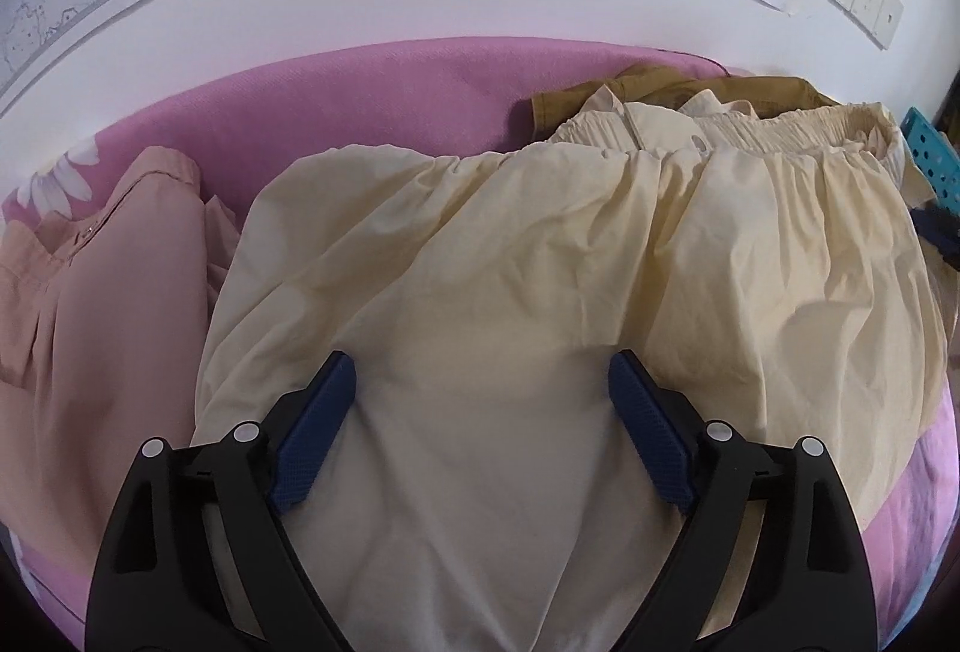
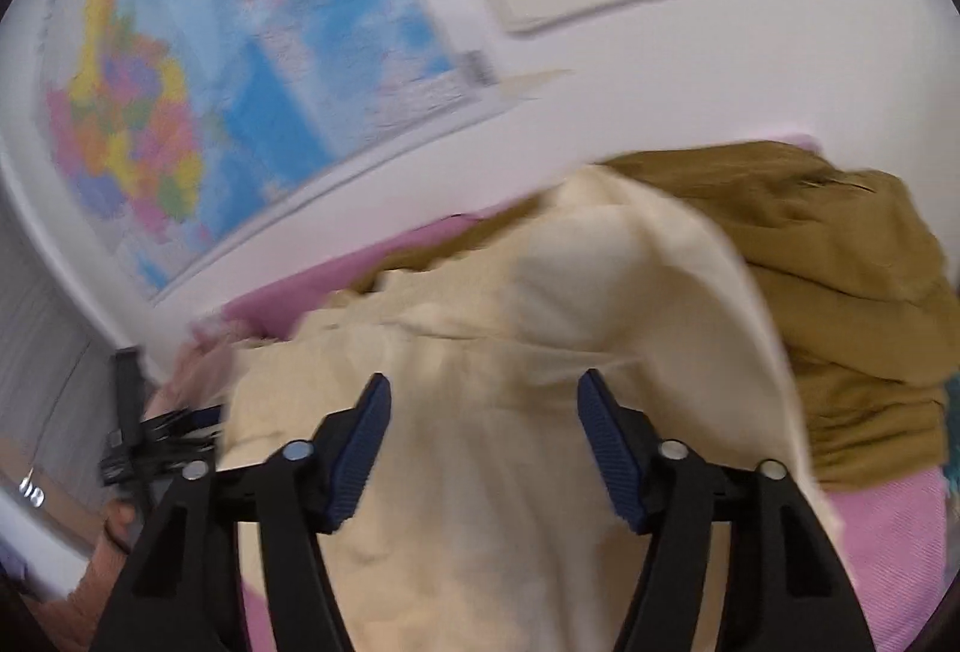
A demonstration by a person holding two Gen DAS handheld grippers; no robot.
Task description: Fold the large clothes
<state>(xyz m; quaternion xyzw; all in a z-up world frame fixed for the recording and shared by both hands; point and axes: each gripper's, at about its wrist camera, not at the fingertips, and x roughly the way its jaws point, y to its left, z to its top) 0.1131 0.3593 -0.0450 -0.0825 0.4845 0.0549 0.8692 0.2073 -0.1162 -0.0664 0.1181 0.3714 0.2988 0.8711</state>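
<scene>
Bedding [image 1: 372, 93] in pink is carrying the cream skirt [image 1: 540, 256], spread flat for folding, waistband toward the wall. Beside the skirt are lying a peach shirt [image 1: 102, 304] and a mustard garment [image 2: 840, 292]. Both hand-held grippers, left [image 1: 483, 373] and right [image 2: 483, 394], are hovering released over the skirt, grasping nothing. No containers are holding clothes.

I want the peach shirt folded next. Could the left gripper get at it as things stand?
Probably yes. The peach shirt lies uncovered beside the cream garment, and the left gripper is open with nothing held.
</scene>
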